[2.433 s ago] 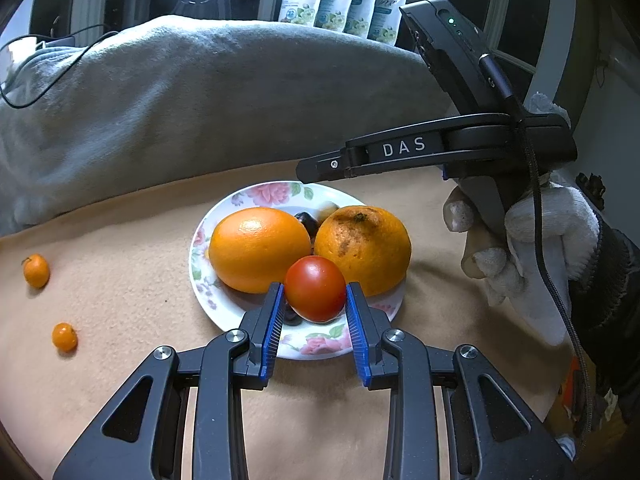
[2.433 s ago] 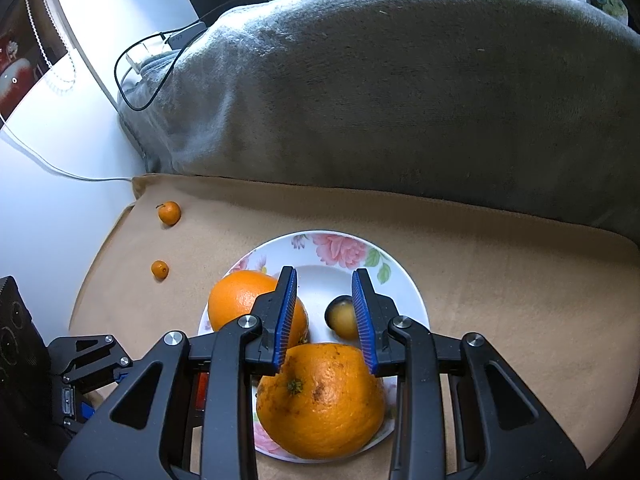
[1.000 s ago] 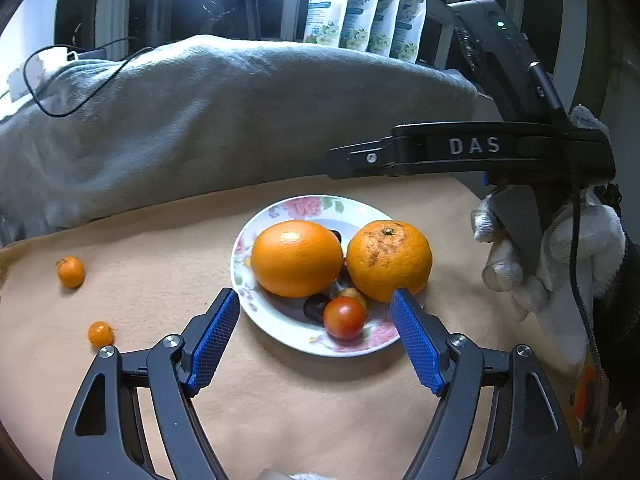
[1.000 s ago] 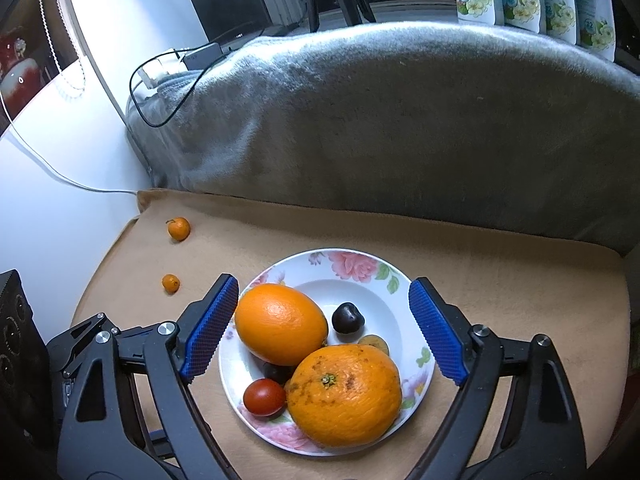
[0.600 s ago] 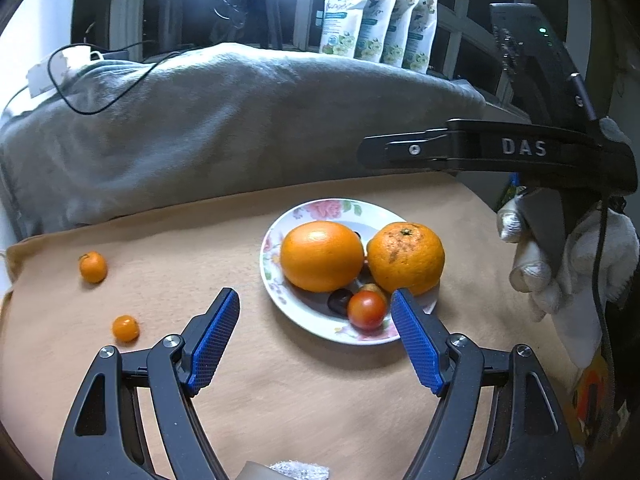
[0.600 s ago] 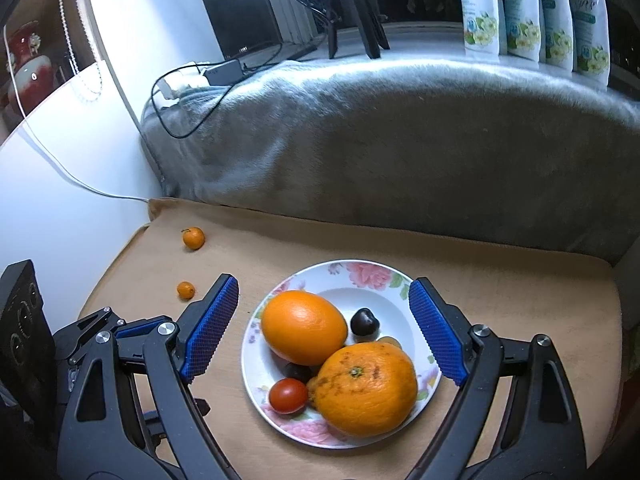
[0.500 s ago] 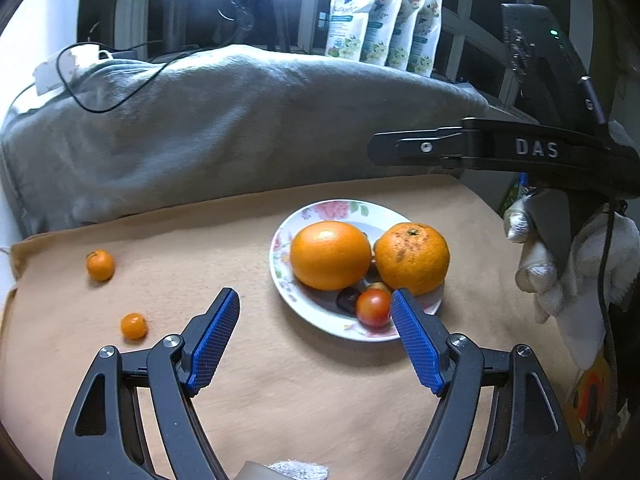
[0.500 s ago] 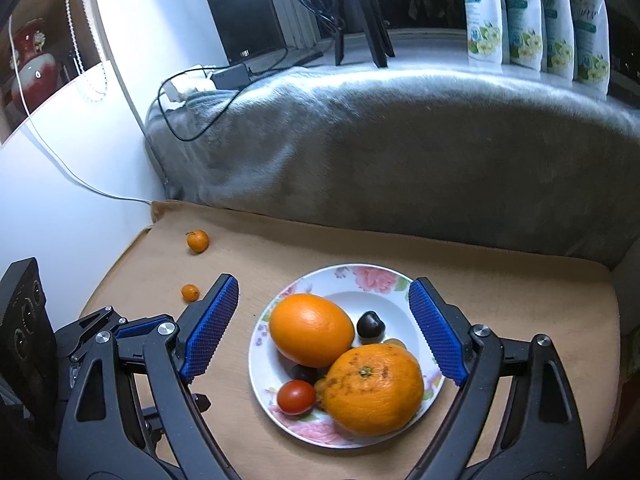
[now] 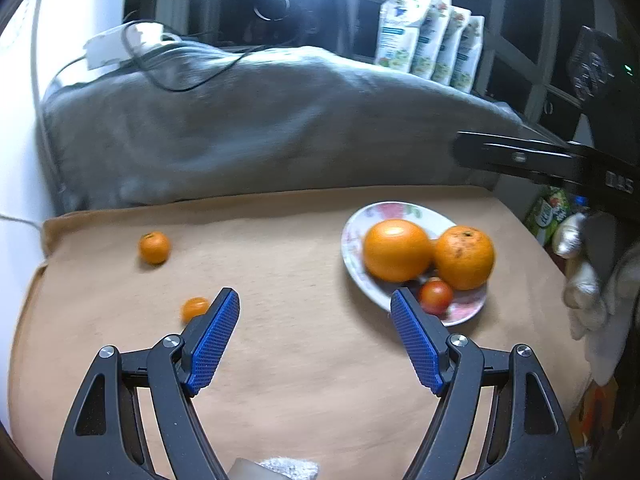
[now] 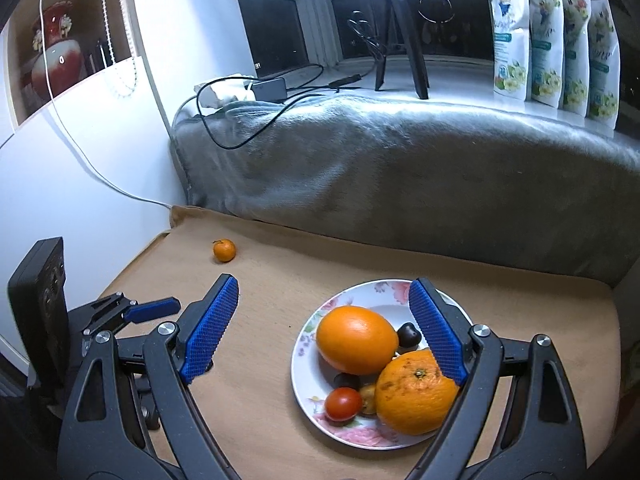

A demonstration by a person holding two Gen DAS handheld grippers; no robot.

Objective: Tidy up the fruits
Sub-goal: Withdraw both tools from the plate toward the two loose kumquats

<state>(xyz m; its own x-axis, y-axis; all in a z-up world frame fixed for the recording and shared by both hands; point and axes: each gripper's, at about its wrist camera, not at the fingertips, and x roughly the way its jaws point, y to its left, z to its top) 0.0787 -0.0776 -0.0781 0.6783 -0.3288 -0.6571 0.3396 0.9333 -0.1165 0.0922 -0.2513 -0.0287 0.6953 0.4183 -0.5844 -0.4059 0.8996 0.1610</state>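
From the left wrist we see our left gripper [image 9: 315,308] spread wide and empty above the tan cloth [image 9: 288,380]; the floral plate [image 9: 356,268] at three o'clock carries two oranges [image 9: 396,249], and a cherry tomato [image 9: 436,297], while one kumquat [image 9: 194,308] lies just beside the left pad at nine o'clock and another kumquat [image 9: 154,246] sits farther at ten. We should likely centre the jaws over the nearer fruit and close gently. From the right wrist, our right gripper [image 10: 324,302] is equally wide and empty, the plate at five o'clock, one kumquat at eleven.
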